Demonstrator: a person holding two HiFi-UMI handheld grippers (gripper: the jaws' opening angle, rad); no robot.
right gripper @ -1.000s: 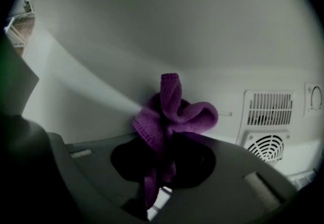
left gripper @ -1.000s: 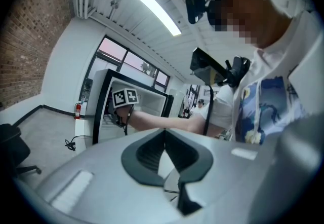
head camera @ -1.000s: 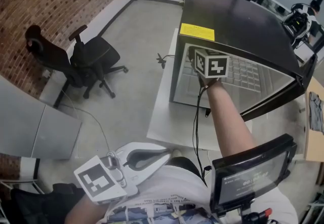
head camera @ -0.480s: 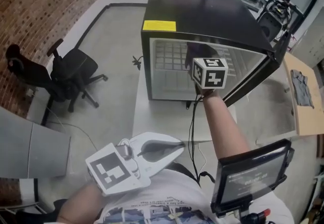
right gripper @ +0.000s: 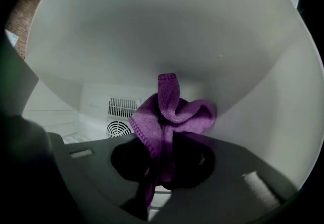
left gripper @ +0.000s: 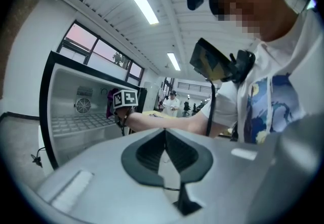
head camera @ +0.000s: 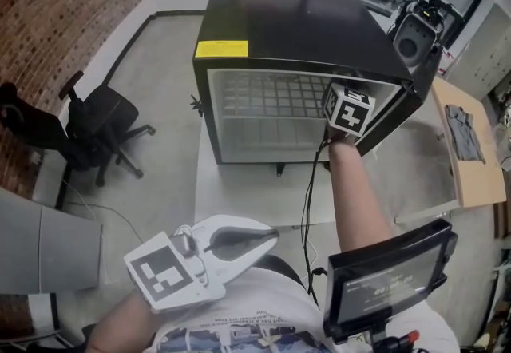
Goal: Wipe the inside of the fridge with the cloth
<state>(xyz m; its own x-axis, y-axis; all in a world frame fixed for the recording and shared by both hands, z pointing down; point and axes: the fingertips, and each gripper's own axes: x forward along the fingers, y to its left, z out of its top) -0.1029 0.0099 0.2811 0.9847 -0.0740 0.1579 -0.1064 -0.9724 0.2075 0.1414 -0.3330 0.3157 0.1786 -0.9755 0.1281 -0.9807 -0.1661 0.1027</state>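
One fridge, door open, stands on the bench, with two hand-held grippers in view. The right hand-held gripper reaches inside, its jaws pinching one purple cloth, bunched and stitched at the hem, beside the white inner wall and above a fan grille. In the head view the marker cube hides the cloth. The left hand-held gripper hangs outside the fridge, jaws pressed together, empty.

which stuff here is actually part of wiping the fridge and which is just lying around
Part of the job:
- fridge, door open
- purple cloth
- right claw, shut on the cloth inside the fridge

Just lying about:
- office chair on the floor
- grey fabric on the side table
- left claw, shut and empty, idle
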